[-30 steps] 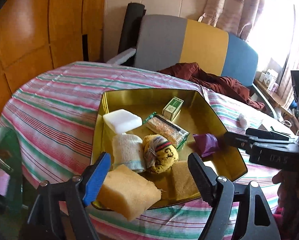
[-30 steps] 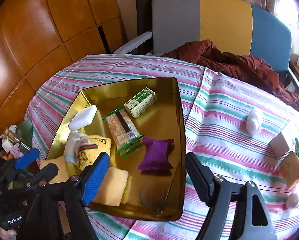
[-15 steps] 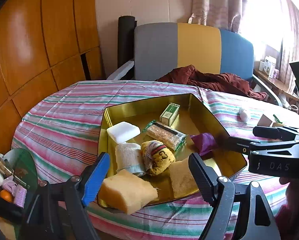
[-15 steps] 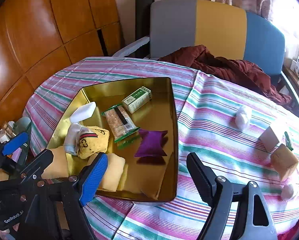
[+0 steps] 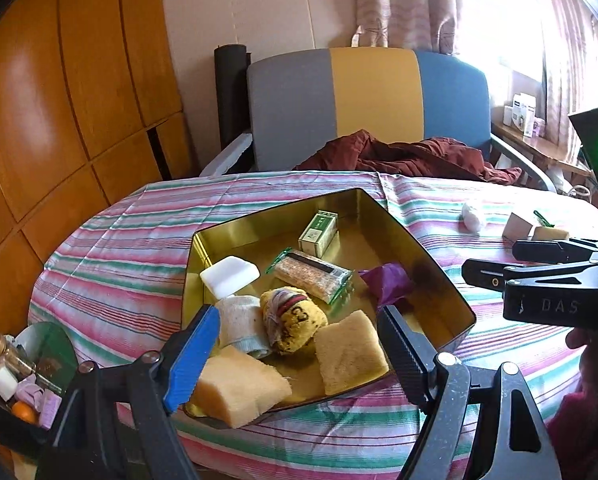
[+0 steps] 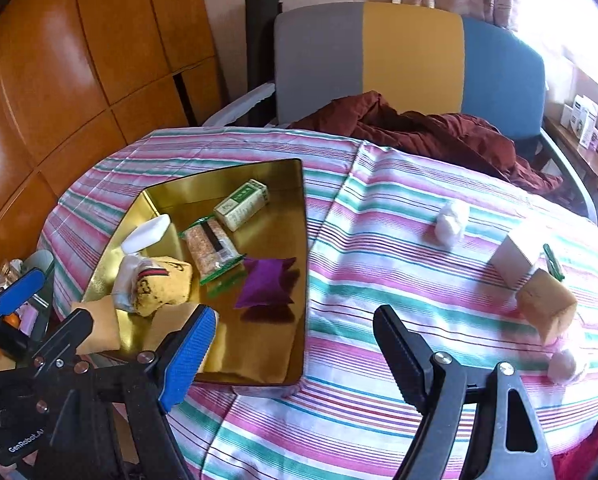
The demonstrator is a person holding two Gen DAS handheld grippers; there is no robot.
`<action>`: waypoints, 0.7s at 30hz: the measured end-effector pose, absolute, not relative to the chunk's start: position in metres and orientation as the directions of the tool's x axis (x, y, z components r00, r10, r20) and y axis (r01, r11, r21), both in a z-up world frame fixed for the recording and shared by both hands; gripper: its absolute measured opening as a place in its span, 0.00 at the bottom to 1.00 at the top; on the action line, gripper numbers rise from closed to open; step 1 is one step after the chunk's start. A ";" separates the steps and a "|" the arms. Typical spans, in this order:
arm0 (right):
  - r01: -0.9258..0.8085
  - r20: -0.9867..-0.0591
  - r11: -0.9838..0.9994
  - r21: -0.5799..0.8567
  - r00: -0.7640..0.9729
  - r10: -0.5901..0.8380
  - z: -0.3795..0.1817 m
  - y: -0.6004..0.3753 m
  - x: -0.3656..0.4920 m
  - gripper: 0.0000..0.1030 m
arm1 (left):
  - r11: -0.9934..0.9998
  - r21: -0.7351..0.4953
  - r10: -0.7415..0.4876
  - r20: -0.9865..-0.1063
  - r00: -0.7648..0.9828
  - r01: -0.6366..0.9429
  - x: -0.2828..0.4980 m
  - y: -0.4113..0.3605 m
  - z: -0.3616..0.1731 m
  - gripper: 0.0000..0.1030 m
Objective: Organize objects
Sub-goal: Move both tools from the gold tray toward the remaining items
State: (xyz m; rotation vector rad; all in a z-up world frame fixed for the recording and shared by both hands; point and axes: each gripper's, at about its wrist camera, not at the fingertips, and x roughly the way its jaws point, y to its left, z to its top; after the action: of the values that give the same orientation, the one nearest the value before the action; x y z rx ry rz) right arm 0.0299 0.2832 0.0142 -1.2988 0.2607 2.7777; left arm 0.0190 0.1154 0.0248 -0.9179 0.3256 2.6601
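A gold tin tray (image 5: 431,256) (image 6: 299,240) sits on the striped tablecloth. It holds a green box (image 5: 318,233), a snack bar (image 5: 313,275), a purple pouch (image 6: 268,284), a white block (image 5: 230,276), a rolled sock (image 5: 293,319) and yellow sponges (image 5: 349,352). One sponge (image 5: 239,386) rests on the tray's near rim. My left gripper (image 5: 295,354) is open and empty just before the tray. My right gripper (image 6: 289,354) is open and empty above the tray's right near corner. Loose on the cloth to the right lie a cotton ball (image 6: 453,218), a white box (image 6: 513,256) and a brown sponge cube (image 6: 547,304).
A grey, yellow and blue chair (image 5: 369,104) with a dark red cloth (image 5: 403,156) stands behind the table. A small glass side table (image 5: 23,372) with small items is at the left. A second cotton ball (image 6: 565,366) lies near the table's right edge.
Both grippers have drawn back and risen from the tray, so the tray looks smaller. The right gripper has shifted right toward the loose items. Both stay open.
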 end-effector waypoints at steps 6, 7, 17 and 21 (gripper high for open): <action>-0.191 -0.779 -0.972 0.138 -0.627 0.013 0.005 0.308 0.039 0.80 | -0.907 0.115 0.242 -0.645 -0.725 -0.405 0.022 0.131 0.022 0.79; -0.209 -0.783 -0.968 0.140 -0.622 0.020 0.003 0.315 0.042 0.80 | -0.902 0.107 0.255 -0.650 -0.716 -0.418 0.023 0.134 0.021 0.79; -0.404 -0.825 -0.904 0.140 -0.553 0.120 -0.018 0.396 0.075 0.80 | -0.850 0.076 0.333 -0.687 -0.645 -0.521 0.025 0.171 0.013 0.80; -0.497 -0.832 -0.855 0.148 -0.531 0.164 -0.017 0.435 0.093 0.80 | -0.830 0.072 0.353 -0.700 -0.620 -0.554 0.025 0.187 0.010 0.80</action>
State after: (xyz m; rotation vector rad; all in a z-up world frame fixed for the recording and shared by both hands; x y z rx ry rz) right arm 0.0930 0.4352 -0.0167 -1.2460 0.5254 2.3973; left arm 0.0247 0.1867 0.0096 -0.9592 0.3852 2.4136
